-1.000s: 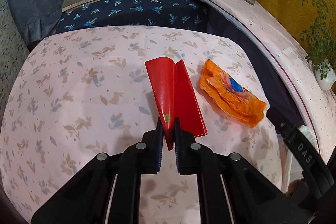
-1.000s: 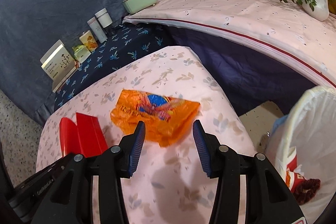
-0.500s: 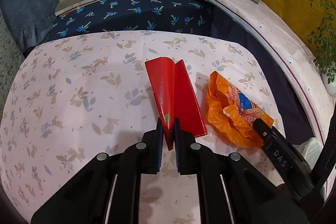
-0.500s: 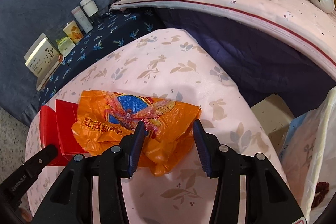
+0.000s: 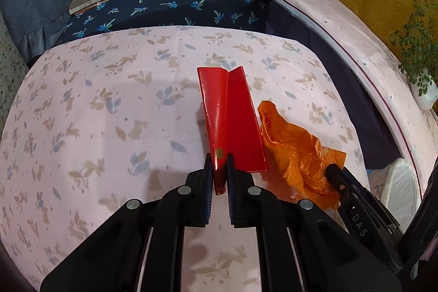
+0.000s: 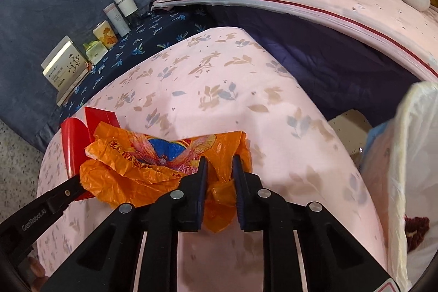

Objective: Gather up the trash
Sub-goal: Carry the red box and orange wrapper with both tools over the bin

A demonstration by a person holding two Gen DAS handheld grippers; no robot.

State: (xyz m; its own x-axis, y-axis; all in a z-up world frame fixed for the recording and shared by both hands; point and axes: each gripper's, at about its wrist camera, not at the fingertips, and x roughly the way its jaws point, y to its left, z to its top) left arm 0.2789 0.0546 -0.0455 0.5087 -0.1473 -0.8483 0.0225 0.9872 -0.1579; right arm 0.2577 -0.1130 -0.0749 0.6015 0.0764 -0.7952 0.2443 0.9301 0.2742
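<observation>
Near end of one red folded card (image 5: 230, 125) hidden between pinching left gripper (image 5: 219, 163), right gripper (image 6: 219, 166) closing around one orange wrapper (image 6: 153, 160) on floral cloth (image 5: 109, 127), bin bag (image 6: 410, 155) cut off at right

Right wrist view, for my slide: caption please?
Right gripper closing its fingers on an orange plastic bag beside red card.
</observation>
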